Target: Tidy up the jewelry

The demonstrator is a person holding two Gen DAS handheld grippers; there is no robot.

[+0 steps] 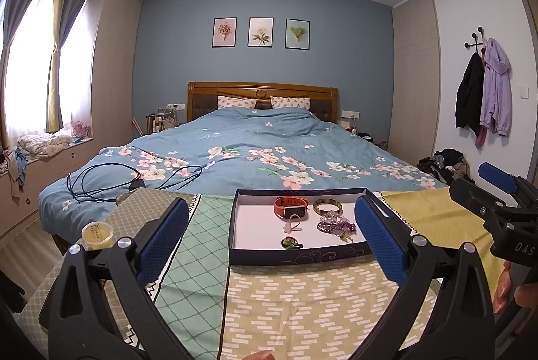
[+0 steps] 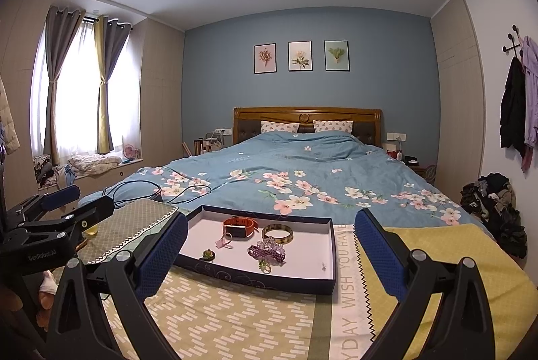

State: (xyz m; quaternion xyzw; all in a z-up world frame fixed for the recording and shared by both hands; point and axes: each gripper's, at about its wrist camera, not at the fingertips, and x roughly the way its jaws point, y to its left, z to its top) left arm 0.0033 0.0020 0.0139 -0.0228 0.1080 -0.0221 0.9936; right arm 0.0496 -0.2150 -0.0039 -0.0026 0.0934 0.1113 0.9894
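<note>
A shallow dark-blue cardboard tray with a white floor (image 1: 242, 218) sits on a tabletop covered with a patchwork cloth of green, yellow and olive prints (image 1: 302, 299), at the foot of a bed with a blue floral duvet (image 1: 242, 145). Inside the tray lie the jewelry pieces: an orange-strapped rectangular watch (image 1: 291, 207) at the back, a mottled green-and-brown bangle (image 1: 328, 207) just beside it, a purple beaded bracelet (image 1: 336, 224), a small ring with a pale pink stone (image 1: 292, 224), and a little green-and-red flower brooch (image 1: 291, 242) near the front wall.

The left tongs (image 1: 272, 242) hang above the cloth in front of the tray, blue-padded fingers spread wide apart and holding nothing — the tray shows between them. The right tongs (image 2: 270, 254) are likewise spread wide and empty, hovering just before the tray. A round yellow-lidded jar (image 1: 98, 233) stands on the cloth well to the left, and black cables (image 1: 101, 182) lie on the duvet.
</note>
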